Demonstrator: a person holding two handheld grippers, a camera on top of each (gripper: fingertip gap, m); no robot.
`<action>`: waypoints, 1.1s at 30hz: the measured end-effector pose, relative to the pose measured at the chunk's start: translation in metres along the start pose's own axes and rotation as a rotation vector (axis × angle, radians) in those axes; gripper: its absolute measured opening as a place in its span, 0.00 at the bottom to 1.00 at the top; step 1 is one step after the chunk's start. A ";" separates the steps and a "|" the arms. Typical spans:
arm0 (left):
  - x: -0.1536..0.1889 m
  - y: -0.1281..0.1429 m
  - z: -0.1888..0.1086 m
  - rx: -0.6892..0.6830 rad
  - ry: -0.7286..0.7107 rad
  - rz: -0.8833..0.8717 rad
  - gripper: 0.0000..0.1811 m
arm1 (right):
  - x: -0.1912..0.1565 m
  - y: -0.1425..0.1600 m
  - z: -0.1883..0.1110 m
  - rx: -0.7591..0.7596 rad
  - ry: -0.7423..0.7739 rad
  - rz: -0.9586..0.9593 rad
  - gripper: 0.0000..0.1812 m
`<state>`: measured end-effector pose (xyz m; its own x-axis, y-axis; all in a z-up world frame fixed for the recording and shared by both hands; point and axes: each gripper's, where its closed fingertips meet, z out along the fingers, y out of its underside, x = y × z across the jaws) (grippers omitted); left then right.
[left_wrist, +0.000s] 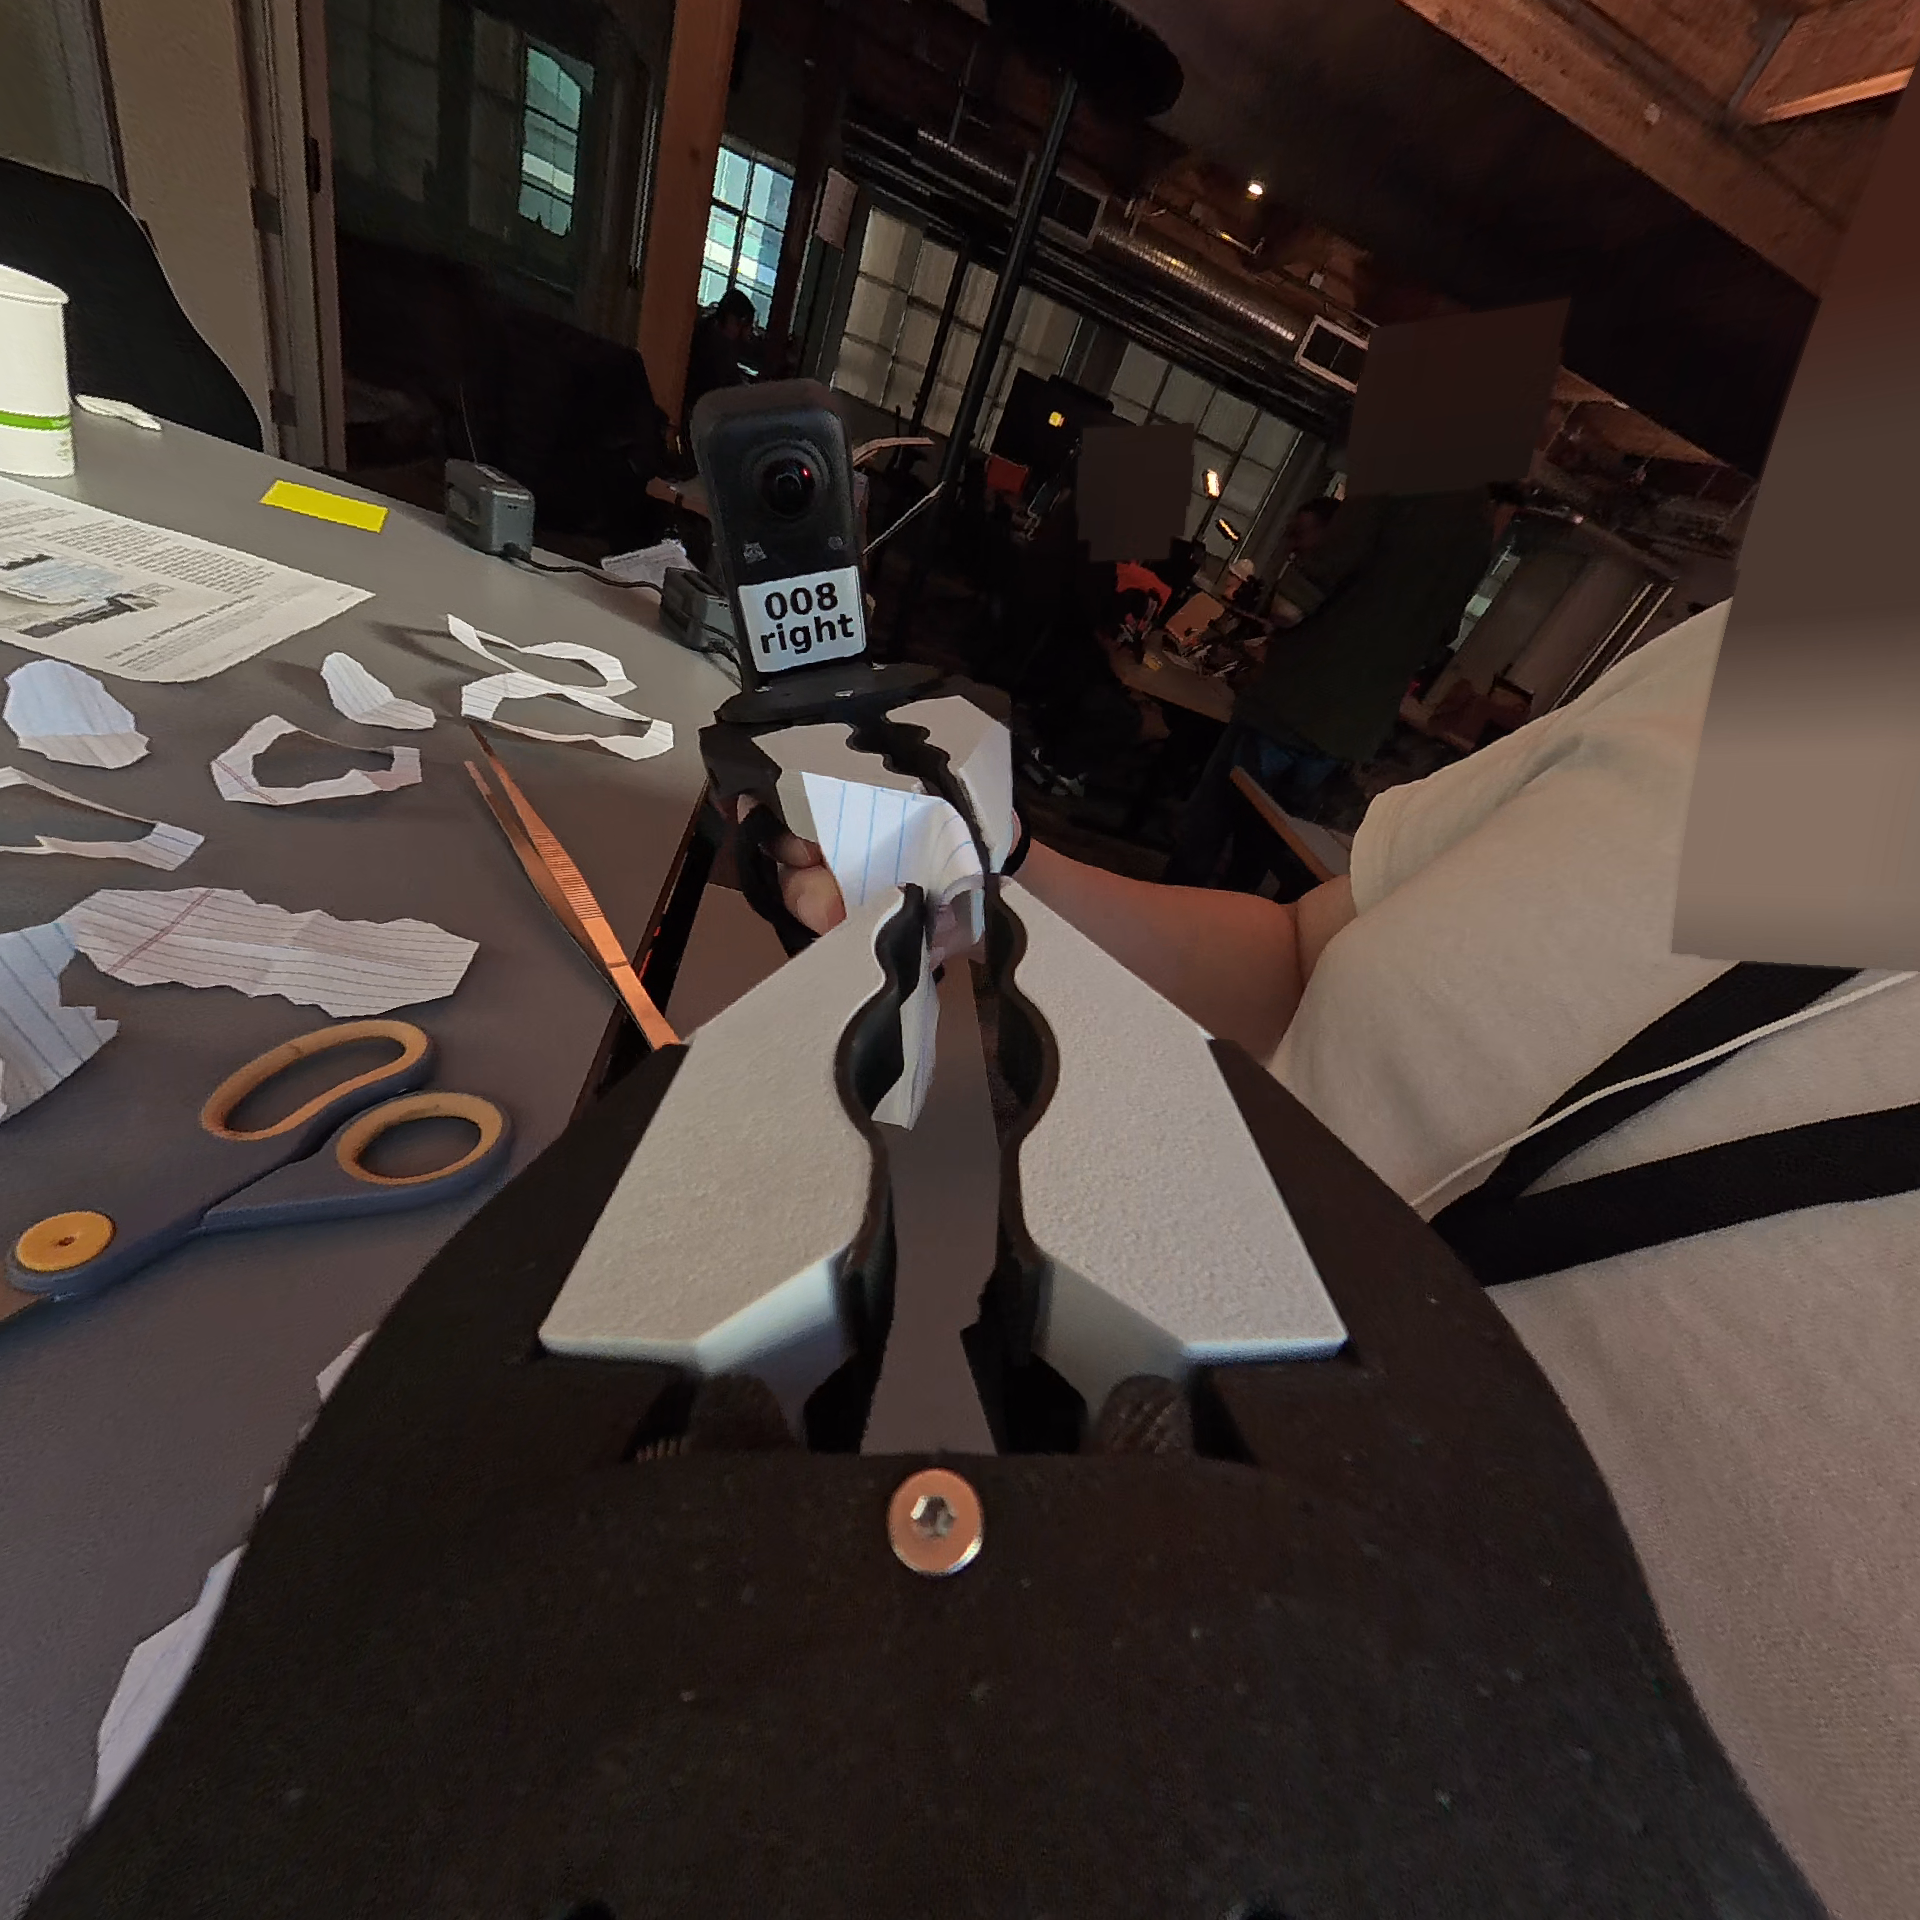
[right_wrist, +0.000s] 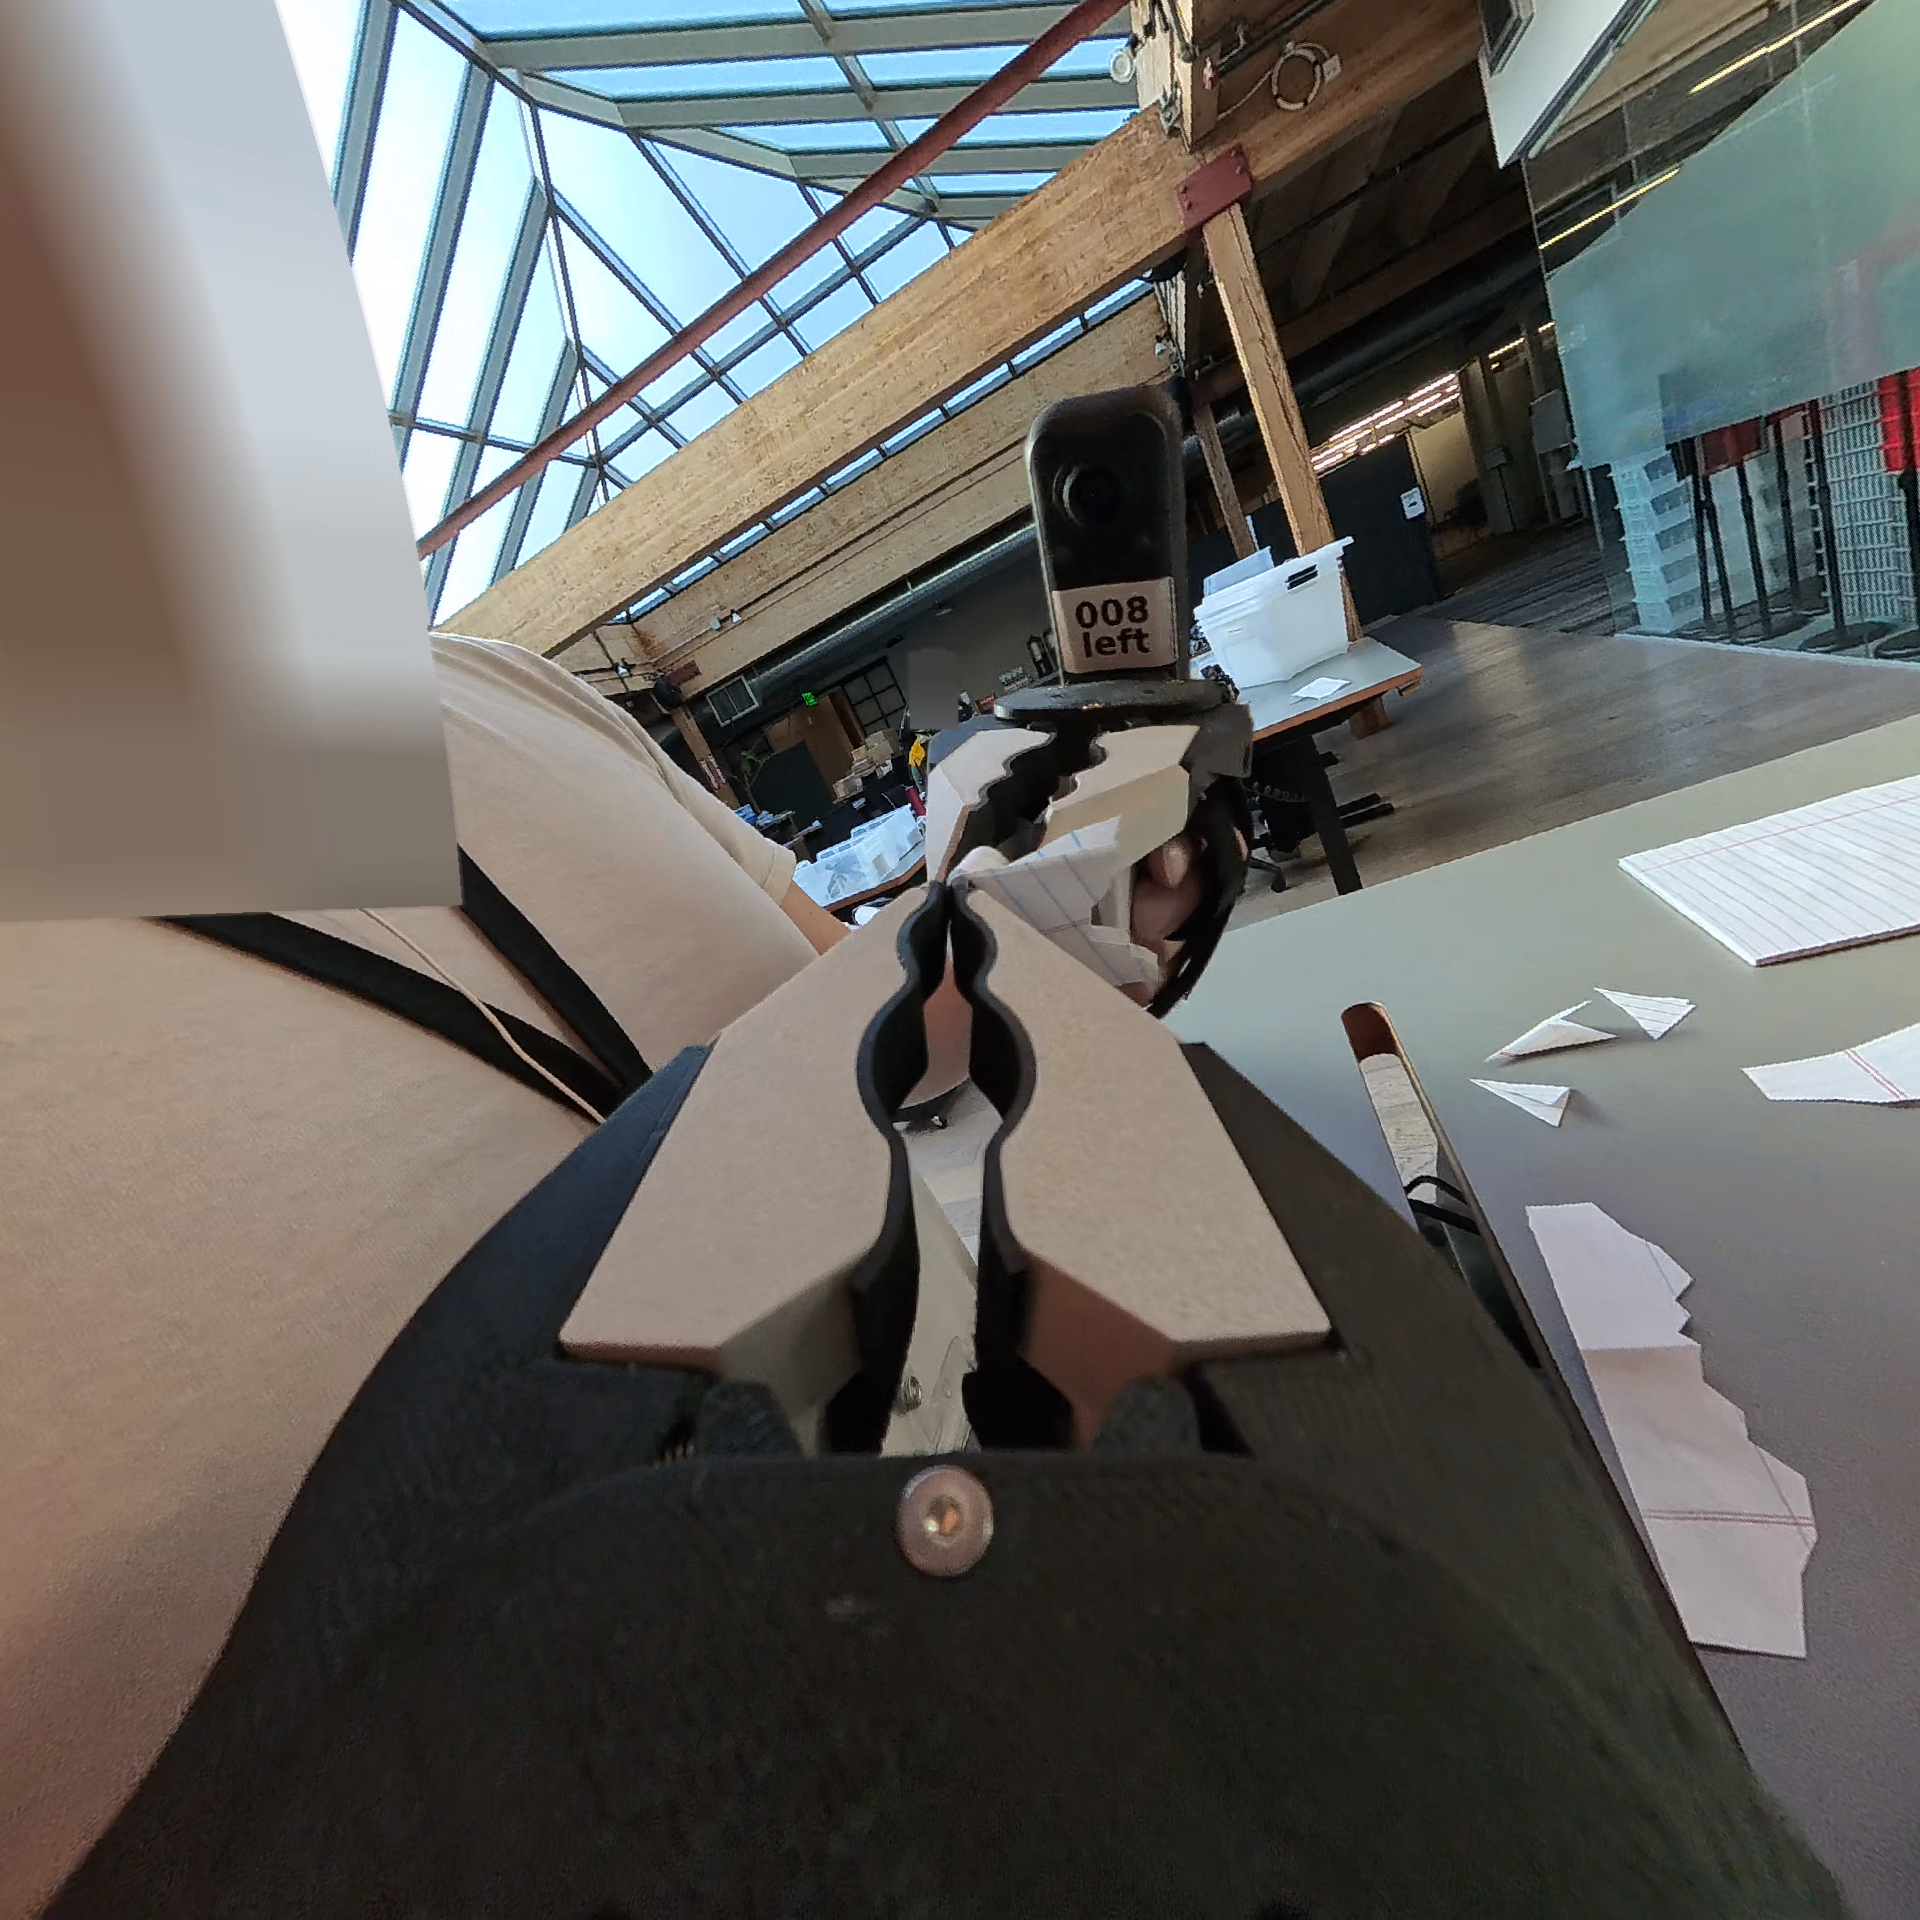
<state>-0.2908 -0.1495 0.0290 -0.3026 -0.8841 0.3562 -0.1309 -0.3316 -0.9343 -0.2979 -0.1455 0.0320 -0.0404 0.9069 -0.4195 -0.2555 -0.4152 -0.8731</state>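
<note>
1. While both tools are hanging off the table edge in front of a person's pale shirt, we are pinching the same scrap of lined paper from opposite ends, tip to tip.
2. Our left gripper is sitting nearly closed, its fingertips clamping the near end of the scrap; a strip of it is trailing back between the jaws.
3. Our right gripper is standing with its tips pressed together, catching the crumpled edge of that paper right at the point, while the wider hollows behind the tips are gaping apart.
4. We are seeing each tool facing the other, a dark camera riding on top of the opposite one, and a hand wrapping its handle.
5. Over on the grey table, torn lined pieces are lying scattered, some of them ring-shaped offcuts.
6. Scissors with orange-lined grey handles are resting flat near the table's edge, well apart from both grippers.
7. Farther back, a printed sheet, a yellow slip and a white cup are sitting on the tabletop.
8. From the right wrist view, we are also spotting a lined pad and small folded triangles on the table.
</note>
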 end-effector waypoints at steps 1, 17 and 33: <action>0.001 0.000 0.000 0.008 0.010 -0.011 0.05 | -0.001 0.000 0.000 -0.001 -0.001 -0.008 0.00; -0.003 -0.007 -0.008 0.116 0.109 -0.193 0.03 | 0.002 0.006 -0.002 -0.045 0.072 -0.119 0.00; -0.024 0.016 -0.009 -0.142 -0.258 0.285 0.19 | 0.012 0.011 0.003 -0.088 0.132 -0.080 0.00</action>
<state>-0.2948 -0.1310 0.0053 -0.1008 -0.9936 0.0512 -0.2110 -0.0290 -0.9771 -0.3042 -0.1393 0.0180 0.1050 0.9223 -0.3720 -0.1675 -0.3523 -0.9208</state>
